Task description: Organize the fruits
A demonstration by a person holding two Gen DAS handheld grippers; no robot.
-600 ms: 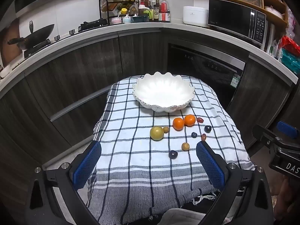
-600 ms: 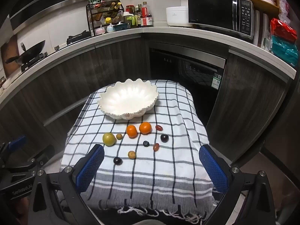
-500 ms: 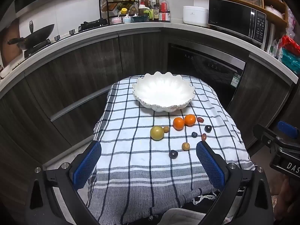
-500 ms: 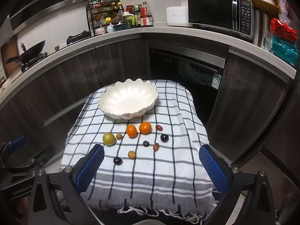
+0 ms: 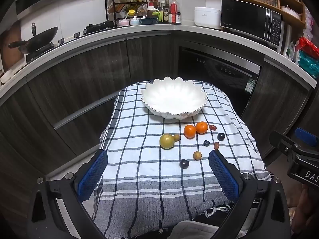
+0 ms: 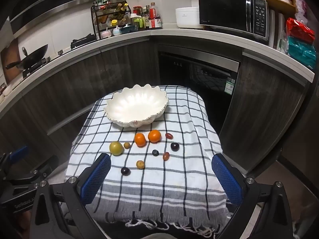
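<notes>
An empty white scalloped bowl stands at the far end of a small table under a checked cloth. In front of it lie two oranges, a yellow-green fruit, and several small dark, brown and red fruits. My left gripper is open and empty above the table's near edge. My right gripper is open and empty, also short of the fruits.
Dark cabinets and a curved counter ring the table, with a wok, a spice rack, a rice cooker and a microwave. A dishwasher stands behind the table.
</notes>
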